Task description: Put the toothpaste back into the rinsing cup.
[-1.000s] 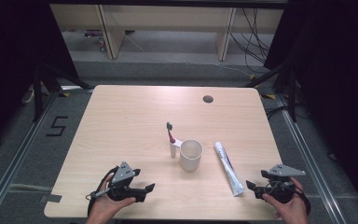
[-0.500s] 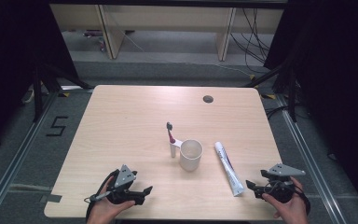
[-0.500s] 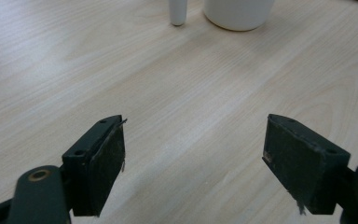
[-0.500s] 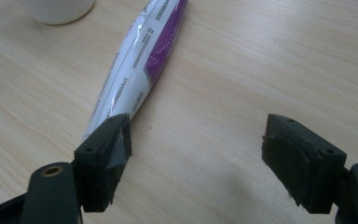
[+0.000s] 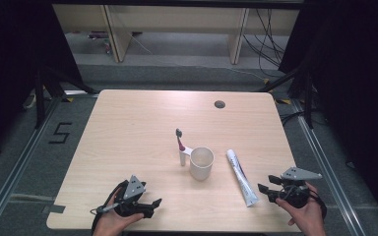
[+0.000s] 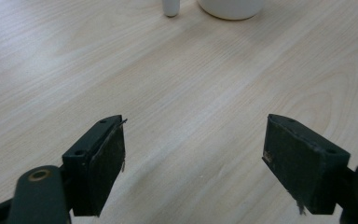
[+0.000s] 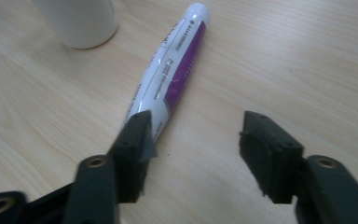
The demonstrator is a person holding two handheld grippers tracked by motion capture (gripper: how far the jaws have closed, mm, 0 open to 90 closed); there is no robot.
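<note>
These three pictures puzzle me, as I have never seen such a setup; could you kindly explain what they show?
A person sits at a wooden table with hand-held tongs in each hand. The high view looks down from above: the left tongs and right tongs are near the front edge. The other two pictures come from cameras riding on each pair, looking along the black jaws. On the table stand a white cup and a toothbrush upright in a small holder, and a toothpaste tube lies flat. Both tongs are open, holding nothing.
</note>
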